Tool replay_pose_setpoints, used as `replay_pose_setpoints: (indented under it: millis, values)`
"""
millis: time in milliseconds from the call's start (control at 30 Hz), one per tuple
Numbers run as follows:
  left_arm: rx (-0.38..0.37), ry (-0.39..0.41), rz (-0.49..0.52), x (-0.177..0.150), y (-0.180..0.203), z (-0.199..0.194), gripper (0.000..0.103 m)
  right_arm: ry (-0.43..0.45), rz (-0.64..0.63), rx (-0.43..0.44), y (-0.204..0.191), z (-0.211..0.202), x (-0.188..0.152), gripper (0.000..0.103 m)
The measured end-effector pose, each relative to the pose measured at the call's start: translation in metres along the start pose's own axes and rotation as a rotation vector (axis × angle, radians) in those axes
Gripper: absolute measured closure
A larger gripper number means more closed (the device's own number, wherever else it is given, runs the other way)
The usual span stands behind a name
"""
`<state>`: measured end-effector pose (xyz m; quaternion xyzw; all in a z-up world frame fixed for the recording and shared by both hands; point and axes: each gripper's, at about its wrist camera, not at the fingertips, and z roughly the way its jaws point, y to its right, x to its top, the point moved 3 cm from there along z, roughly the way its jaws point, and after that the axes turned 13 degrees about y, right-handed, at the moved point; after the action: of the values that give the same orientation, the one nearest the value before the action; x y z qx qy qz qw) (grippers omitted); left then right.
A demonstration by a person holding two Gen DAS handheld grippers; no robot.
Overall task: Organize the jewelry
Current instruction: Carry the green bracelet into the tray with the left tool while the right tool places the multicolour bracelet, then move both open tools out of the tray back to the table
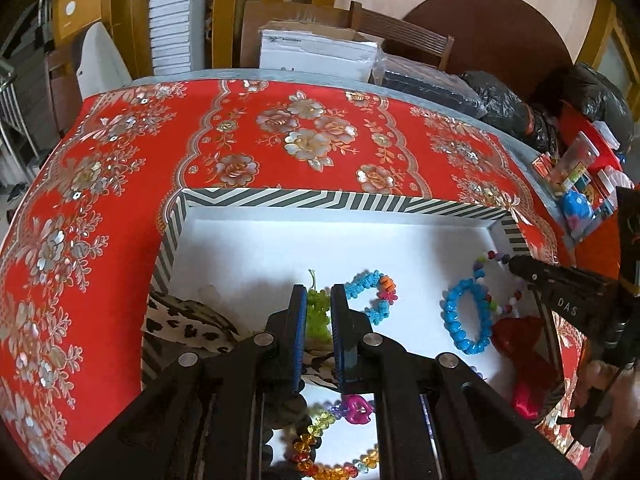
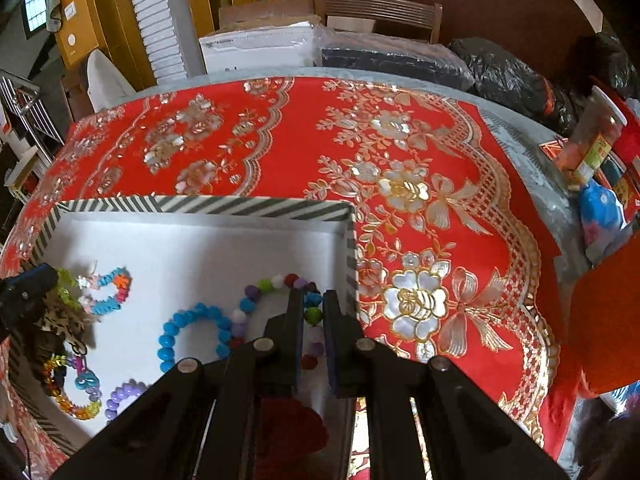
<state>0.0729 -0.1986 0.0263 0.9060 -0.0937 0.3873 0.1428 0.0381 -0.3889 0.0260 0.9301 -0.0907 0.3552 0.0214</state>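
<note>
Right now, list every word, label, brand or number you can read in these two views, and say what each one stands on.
"DAS": white letters on the black body of the right gripper, seen in the left wrist view.
White cardboard box behind the table: dark print, too small to read.
Clear jar with a yellow-green label at the table's right edge: label blurred, unreadable.
Red packets beside it: print unreadable.

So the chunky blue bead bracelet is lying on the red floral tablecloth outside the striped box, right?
Not quite. The chunky blue bead bracelet lies inside the striped box, on its white floor, not on the red floral tablecloth. The left wrist view shows it.
</note>
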Motion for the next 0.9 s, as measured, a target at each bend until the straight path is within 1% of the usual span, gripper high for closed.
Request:
replay_pose_setpoints:
  millis: [33,67,100,167,233,333,433,567,700,900]
  values:
    - [-0.001,-0.001,0.000,-0.001,0.001,0.000,0.101,-0.007,0.004,0.008,0.000,0.001,-0.001,0.089]
    - [-0.004,-0.006,0.001,-0.002,0.002,0.000,0.098,-0.015,0.008,0.020,-0.002,0.001,-0.002,0.084]
    - [-0.004,-0.008,0.001,-0.003,0.002,0.000,0.092,-0.021,0.004,0.030,-0.004,0.000,-0.003,0.081]
    - [-0.003,-0.006,0.002,-0.005,0.004,-0.001,0.086,-0.017,-0.015,0.028,-0.009,-0.005,-0.004,0.069]
    - [0.001,0.002,0.007,-0.006,0.006,-0.005,0.085,-0.004,-0.031,0.025,-0.013,-0.015,-0.005,0.065]
    - [0.008,0.016,0.017,-0.007,0.009,-0.012,0.085,0.003,-0.023,0.041,-0.015,-0.027,-0.005,0.062]
    - [0.011,0.035,0.030,-0.007,0.012,-0.021,0.085,0.008,-0.022,0.043,-0.015,-0.038,-0.006,0.055]
    - [0.015,0.047,0.039,-0.010,0.016,-0.029,0.085,0.019,-0.032,0.046,-0.018,-0.052,-0.009,0.051]
    - [0.020,0.061,0.057,-0.012,0.020,-0.036,0.085,0.032,-0.038,0.051,-0.022,-0.063,-0.013,0.050]
    - [0.029,0.076,0.068,-0.017,0.024,-0.047,0.085,0.027,-0.036,0.062,-0.027,-0.070,-0.022,0.049]
